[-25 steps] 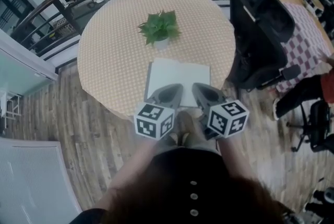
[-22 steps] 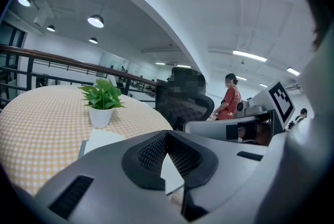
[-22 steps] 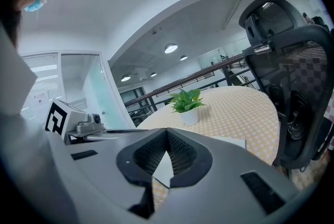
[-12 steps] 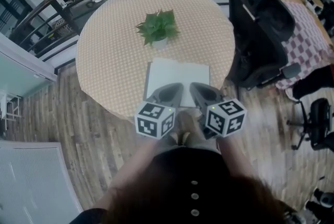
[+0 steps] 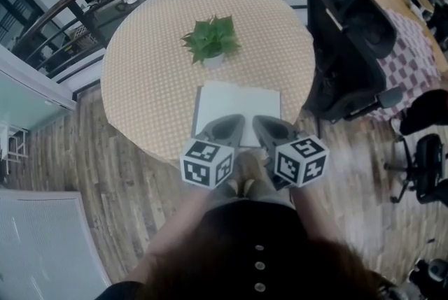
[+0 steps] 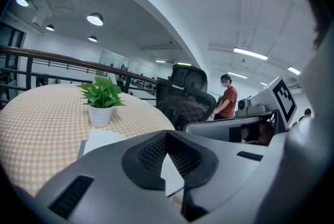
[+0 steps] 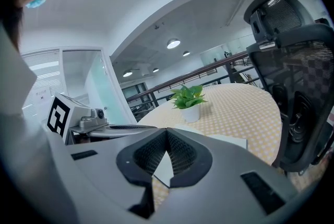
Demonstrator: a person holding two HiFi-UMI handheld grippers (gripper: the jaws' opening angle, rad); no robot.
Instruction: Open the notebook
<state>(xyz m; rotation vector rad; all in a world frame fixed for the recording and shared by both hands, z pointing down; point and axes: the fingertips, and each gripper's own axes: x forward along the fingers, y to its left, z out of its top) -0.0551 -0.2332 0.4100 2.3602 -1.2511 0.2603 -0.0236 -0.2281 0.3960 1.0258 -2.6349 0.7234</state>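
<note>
Closed white notebook (image 5: 238, 103) lying flat near the front edge of the round checked table (image 5: 147, 82), just nearer than the potted plant (image 5: 210, 40). Left gripper (image 5: 236, 119) and right gripper (image 5: 257, 119) — both clenched, nothing between the jaws — side by side at its near edge.

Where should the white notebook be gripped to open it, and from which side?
Probably the cover alone at a near corner, from the person's side. The notebook lies flat on the table, its near edge just under the left tongs and right tongs, so only a thin lip offers a pinch. Both tongs are shut and must open first. The spine side cannot be told.
</note>
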